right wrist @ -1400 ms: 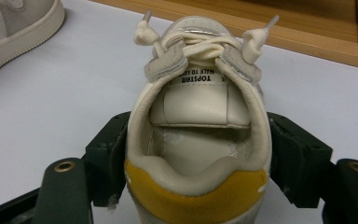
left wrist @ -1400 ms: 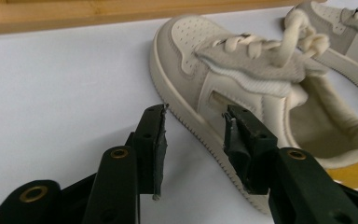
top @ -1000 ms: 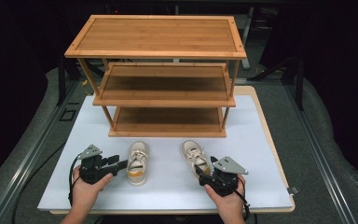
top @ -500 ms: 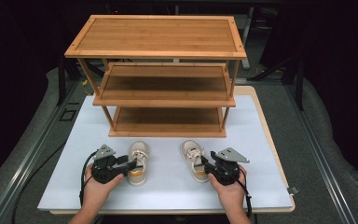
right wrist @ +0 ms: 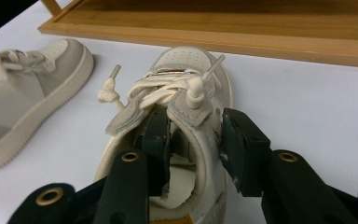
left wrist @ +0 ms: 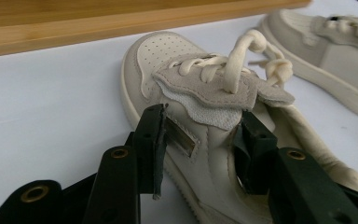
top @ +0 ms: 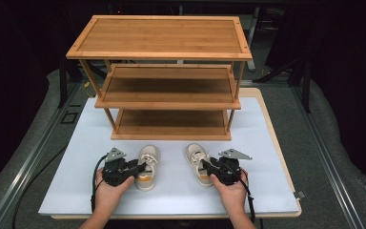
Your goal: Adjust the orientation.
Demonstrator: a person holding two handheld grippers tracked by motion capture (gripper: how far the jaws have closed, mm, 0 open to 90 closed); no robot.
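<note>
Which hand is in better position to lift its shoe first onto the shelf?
Probably right: the right gripper has one jaw inside its shoe, one outside its wall. The left gripper straddles its shoe more loosely. Both have been closing.

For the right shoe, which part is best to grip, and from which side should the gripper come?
Probably the side wall of the right shoe beside the tongue, approached from the heel end: the shoe's open collar faces the right gripper, so one jaw fits inside the opening and one outside, as they stand now.
</note>
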